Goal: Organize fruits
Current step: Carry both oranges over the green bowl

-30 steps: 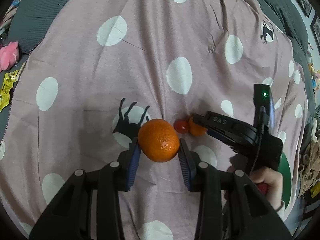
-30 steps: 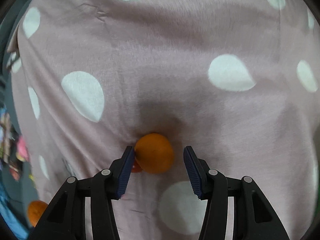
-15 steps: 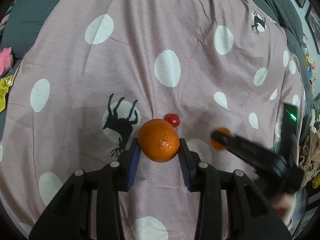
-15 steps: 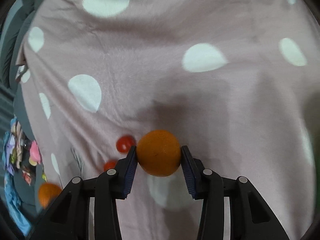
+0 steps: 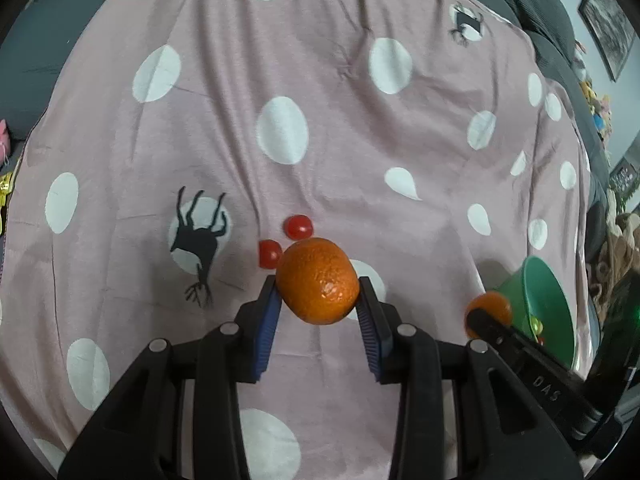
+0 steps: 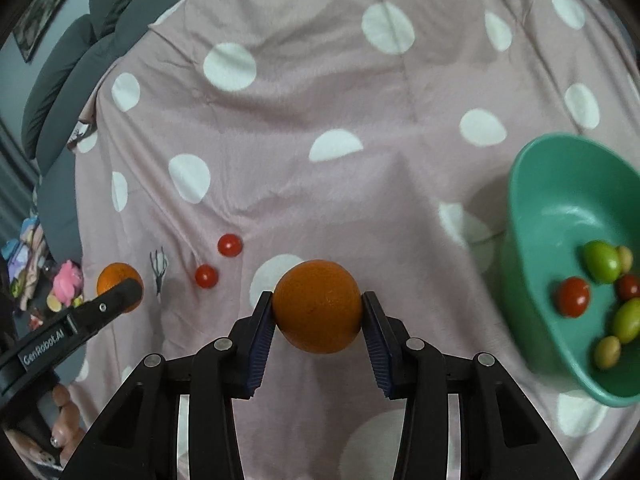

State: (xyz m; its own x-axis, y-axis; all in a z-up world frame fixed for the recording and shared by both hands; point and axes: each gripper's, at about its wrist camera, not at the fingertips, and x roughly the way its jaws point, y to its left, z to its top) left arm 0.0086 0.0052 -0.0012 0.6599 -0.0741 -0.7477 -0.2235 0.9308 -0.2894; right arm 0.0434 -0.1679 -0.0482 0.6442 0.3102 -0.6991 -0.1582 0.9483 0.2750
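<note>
Right gripper (image 6: 318, 312), formerly open over bedspread (image 6: 320, 120), has closed on small orange (image 6: 318, 306) and lifted; green bowl (image 6: 560, 208) rim near right. Left gripper (image 5: 318, 298) fingers grip large orange (image 5: 318, 288); open cloth beyond.

A home bedroom, this: a pink polka-dot duvet (image 5: 320, 120) with deer prints fills the frame, grey pillows (image 6: 72, 72) sit upper left in the right view, framed pictures (image 5: 604, 20) hang upper right in the left view.

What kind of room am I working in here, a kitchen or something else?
Most likely a bedroom, not a kitchen: the fruit lies on a soft pink polka-dot blanket, dark grey pillows sit at its far edge, and framed pictures hang on the wall.
</note>
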